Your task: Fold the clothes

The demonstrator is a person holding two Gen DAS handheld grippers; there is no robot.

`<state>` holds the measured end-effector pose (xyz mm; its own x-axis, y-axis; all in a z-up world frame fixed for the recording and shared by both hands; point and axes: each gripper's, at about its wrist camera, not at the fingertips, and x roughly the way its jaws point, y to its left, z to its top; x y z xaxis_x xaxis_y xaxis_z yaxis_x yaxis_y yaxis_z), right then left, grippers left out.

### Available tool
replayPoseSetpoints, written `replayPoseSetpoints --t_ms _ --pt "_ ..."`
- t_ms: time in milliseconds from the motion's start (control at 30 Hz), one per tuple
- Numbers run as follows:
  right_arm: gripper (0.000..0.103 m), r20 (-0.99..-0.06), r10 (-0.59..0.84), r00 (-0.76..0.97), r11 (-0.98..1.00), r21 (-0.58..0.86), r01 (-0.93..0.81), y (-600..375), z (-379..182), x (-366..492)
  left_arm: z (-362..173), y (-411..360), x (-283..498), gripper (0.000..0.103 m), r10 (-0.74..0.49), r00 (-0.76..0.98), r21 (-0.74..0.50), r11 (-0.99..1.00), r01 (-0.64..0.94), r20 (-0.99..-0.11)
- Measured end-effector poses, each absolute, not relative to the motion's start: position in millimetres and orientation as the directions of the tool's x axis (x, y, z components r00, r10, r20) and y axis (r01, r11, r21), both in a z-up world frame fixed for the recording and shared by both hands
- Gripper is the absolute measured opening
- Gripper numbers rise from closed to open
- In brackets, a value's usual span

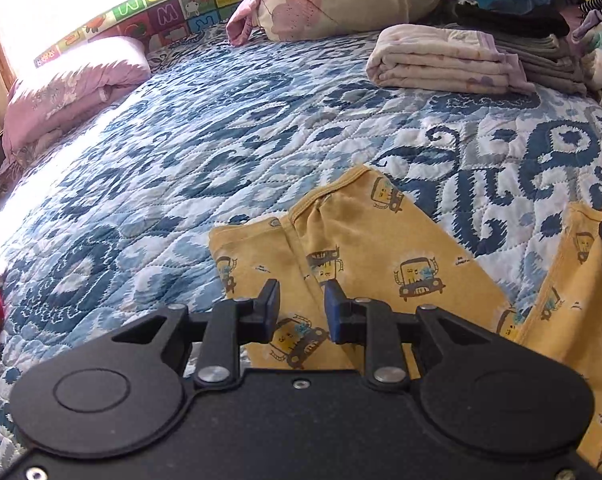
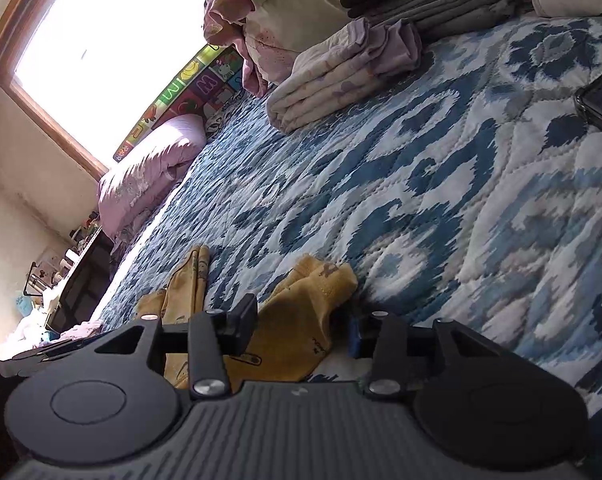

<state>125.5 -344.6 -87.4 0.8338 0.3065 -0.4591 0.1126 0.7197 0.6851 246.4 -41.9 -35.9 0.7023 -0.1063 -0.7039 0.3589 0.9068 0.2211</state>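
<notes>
Folding looks mid-step: the yellow pajama pants (image 1: 365, 248) lie flat on the bed quilt (image 1: 181, 152), legs splayed apart, well short of the folded stack (image 1: 445, 60) at the far side of the quilt.

Left gripper (image 1: 302, 304) hovers over the near end of one leg, jaws apart with fabric visible in the gap, nothing pinched. My read: lined up to bite that leg's edge.

Right gripper (image 2: 301, 324) sits tilted over a bunched yellow cuff (image 2: 301, 312). The cloth rises between the jaws, which stand clearly apart; whether either pad touches it, I cannot tell. Bunching suggests the cuff is lifted off the quilt rather than lying flat.

Likely reason for the split placement: one grip per leg, so both can be brought together evenly.

Pink pillow (image 1: 73, 88) lies at the quilt's window-side edge, clear of the work.
</notes>
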Motion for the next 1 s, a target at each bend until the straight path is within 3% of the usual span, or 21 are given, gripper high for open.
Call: replayPoseSetpoints --t_ms 167,233,400,500,600,733,867,1000 --pt "0.056 -0.454 0.317 0.833 0.721 0.686 0.1 -342.5 -85.5 129.1 -47.9 -27.6 268.4 0.019 -0.139 0.652 0.098 0.945 0.313 -0.745" --pt "0.058 -0.45 0.322 0.833 0.714 0.693 0.098 -343.5 -85.8 130.2 -46.3 -23.6 269.3 0.002 -0.174 0.651 0.038 0.954 0.297 -0.739" --pt "0.058 -0.444 0.331 0.833 0.701 0.707 0.099 -345.7 -86.4 131.1 -24.9 3.5 256.6 0.0 -0.32 0.717 -0.236 0.947 0.219 -0.619" --pt "0.058 -0.441 0.335 0.833 0.695 0.713 0.098 -347.0 -86.9 130.5 -27.6 -6.4 264.1 0.0 -0.248 0.716 -0.149 0.968 0.2 -0.652" --pt "0.058 -0.442 0.336 0.832 0.696 0.711 0.097 -346.8 -87.0 130.2 -28.4 -11.9 270.2 0.011 -0.238 0.706 -0.12 0.97 0.213 -0.667" --pt "0.058 -0.441 0.335 0.833 0.692 0.715 0.1 -346.0 -86.9 129.5 -23.4 -7.1 270.7 0.011 -0.226 0.728 -0.122 0.973 0.194 -0.647" --pt "0.058 -0.441 0.336 0.832 0.694 0.714 0.099 -346.4 -86.4 130.0 -39.8 -13.5 283.2 0.011 -0.181 0.695 -0.072 0.98 0.184 -0.696" --pt "0.058 -0.441 0.335 0.832 0.694 0.713 0.099 -347.1 -86.5 130.6 -40.4 -14.6 283.3 0.011 -0.242 0.679 -0.109 0.966 0.233 -0.693"
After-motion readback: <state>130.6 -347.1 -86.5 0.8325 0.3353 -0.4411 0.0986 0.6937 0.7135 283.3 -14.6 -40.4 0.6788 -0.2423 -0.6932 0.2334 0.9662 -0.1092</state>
